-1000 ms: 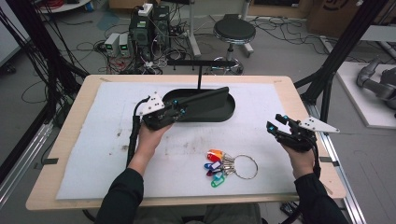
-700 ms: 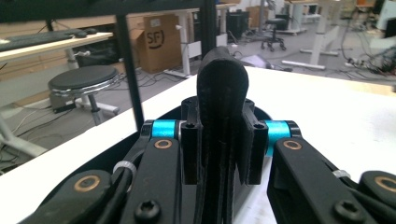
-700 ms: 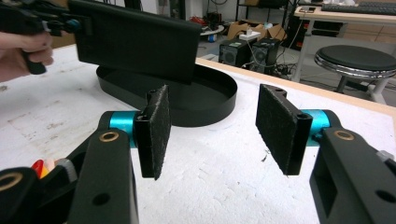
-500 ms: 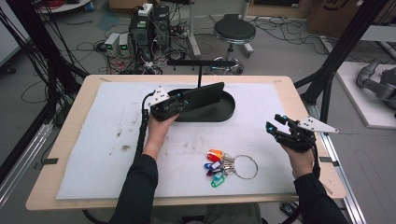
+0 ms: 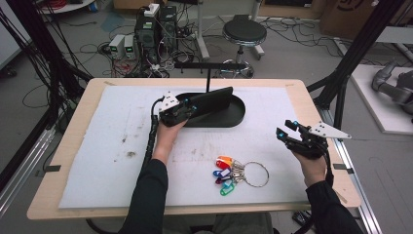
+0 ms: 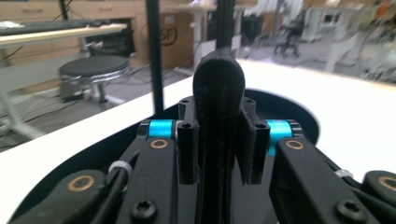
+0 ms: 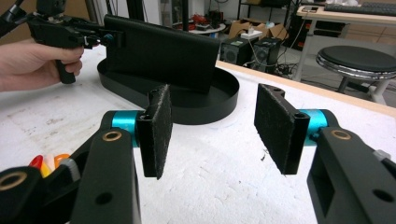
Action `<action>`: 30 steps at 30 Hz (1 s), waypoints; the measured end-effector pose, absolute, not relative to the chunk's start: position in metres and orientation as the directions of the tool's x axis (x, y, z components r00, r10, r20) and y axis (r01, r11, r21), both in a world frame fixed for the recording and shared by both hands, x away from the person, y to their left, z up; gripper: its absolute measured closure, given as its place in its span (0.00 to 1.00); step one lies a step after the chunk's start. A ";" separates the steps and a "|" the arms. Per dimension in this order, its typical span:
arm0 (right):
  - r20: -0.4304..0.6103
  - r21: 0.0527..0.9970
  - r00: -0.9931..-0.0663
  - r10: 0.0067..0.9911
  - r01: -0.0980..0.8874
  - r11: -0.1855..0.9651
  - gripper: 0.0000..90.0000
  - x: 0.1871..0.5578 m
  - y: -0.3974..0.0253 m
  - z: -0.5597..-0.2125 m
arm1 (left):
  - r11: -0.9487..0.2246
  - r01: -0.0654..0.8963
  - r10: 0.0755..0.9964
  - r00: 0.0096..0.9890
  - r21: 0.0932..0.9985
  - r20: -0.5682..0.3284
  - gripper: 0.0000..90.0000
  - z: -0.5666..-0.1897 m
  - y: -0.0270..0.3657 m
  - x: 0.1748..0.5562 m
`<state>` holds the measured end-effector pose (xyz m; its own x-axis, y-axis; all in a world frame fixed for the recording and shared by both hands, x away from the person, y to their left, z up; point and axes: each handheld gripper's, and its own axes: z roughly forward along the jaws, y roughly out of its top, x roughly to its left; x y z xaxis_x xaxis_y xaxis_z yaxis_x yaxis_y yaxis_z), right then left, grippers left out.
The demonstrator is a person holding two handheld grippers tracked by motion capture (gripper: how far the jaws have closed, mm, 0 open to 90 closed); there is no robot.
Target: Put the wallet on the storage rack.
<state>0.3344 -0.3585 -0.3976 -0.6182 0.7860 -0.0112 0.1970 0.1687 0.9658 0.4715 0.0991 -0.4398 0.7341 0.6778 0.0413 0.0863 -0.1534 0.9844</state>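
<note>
L gripper clamps black panel, far end hidden | R gripper agape, empty

Flat black rectangular panel, matte, rounded at the corners, standing on its long edge, upright and slightly tilted, over the black oval tray at the far middle of the table. Near end clamped between the pads of the left gripper; seen edge-on in the left gripper view.
</note>
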 end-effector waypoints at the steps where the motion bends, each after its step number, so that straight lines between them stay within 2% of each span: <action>1: -0.009 0.965 -0.619 0.786 0.200 0.168 0.53 0.334 -0.358 -0.398 | -0.174 0.104 0.687 0.726 0.979 0.045 0.76 -0.441 0.101 0.472; 4: -0.014 0.965 -0.619 0.786 0.196 0.172 0.53 0.334 -0.357 -0.397 | -0.223 0.143 0.689 0.723 0.964 0.052 0.74 -0.444 0.103 0.473; 10: -0.014 0.965 -0.620 0.785 0.198 0.174 0.53 0.334 -0.357 -0.398 | -0.237 0.166 0.704 0.709 0.957 0.051 0.72 -0.443 0.100 0.471; 16: -0.010 0.963 -0.618 0.786 0.205 0.174 0.52 0.335 -0.357 -0.398 | -0.264 0.196 0.735 0.675 0.944 0.065 0.54 -0.440 0.098 0.469; 20: -0.009 0.963 -0.619 0.786 0.207 0.174 0.51 0.335 -0.356 -0.398 | -0.255 0.233 0.757 0.652 0.939 0.044 0.44 -0.437 0.099 0.467; 26: -0.004 0.963 -0.613 0.790 0.211 0.169 0.49 0.335 -0.357 -0.398 | -0.267 0.284 0.757 0.653 0.921 0.018 0.36 -0.429 0.104 0.460; 30: -0.005 0.962 -0.610 0.792 0.214 0.171 0.48 0.336 -0.357 -0.399 | -0.282 0.297 0.746 0.666 0.912 0.014 0.35 -0.423 0.105 0.454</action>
<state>0.3360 -0.3572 -0.3988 -0.6101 0.7923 -0.0045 0.2144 0.1706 0.9617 0.4542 0.1054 -0.4231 0.6658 0.7460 0.0138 0.2973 -0.2823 0.9121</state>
